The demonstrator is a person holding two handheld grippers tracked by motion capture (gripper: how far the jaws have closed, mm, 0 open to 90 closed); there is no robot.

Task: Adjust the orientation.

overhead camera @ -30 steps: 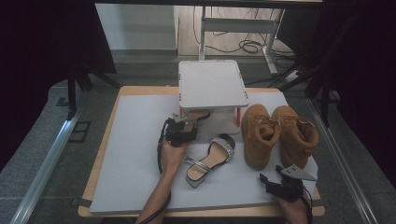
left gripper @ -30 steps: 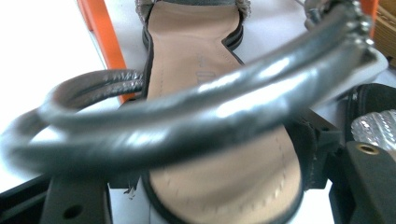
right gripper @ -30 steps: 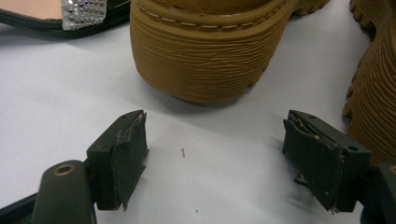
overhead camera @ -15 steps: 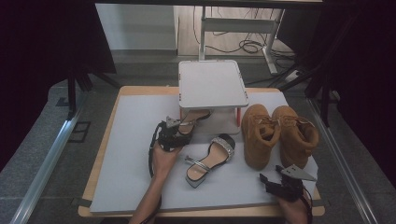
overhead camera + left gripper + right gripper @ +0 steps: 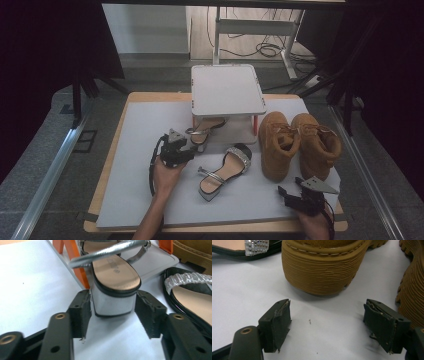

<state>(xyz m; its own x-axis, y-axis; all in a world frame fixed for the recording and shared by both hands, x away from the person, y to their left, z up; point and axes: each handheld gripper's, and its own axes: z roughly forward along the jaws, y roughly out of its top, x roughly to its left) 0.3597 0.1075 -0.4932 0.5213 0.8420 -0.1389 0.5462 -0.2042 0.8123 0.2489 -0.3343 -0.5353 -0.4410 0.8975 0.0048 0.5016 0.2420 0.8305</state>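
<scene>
A silver block-heeled sandal with a tan insole point(image 5: 113, 272) is lying half under the white orange-legged stand point(image 5: 227, 90) at centre frame in the high view, its heel pointing straight back between the left gripper's point(image 5: 112, 312) jaws, which have just been closing and are flanking the heel without yet pressing. The right gripper point(image 5: 327, 322) is idling open, lower right, facing a tan suede boot point(image 5: 324, 267).

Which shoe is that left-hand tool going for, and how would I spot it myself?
Find the small white stand at the back of the table. A silver sandal lies on its lower shelf, block heel poking out toward the left gripper, whose jaws have just been closing around that heel. Its twin lies out on the open mat beside the tan boots.
</scene>
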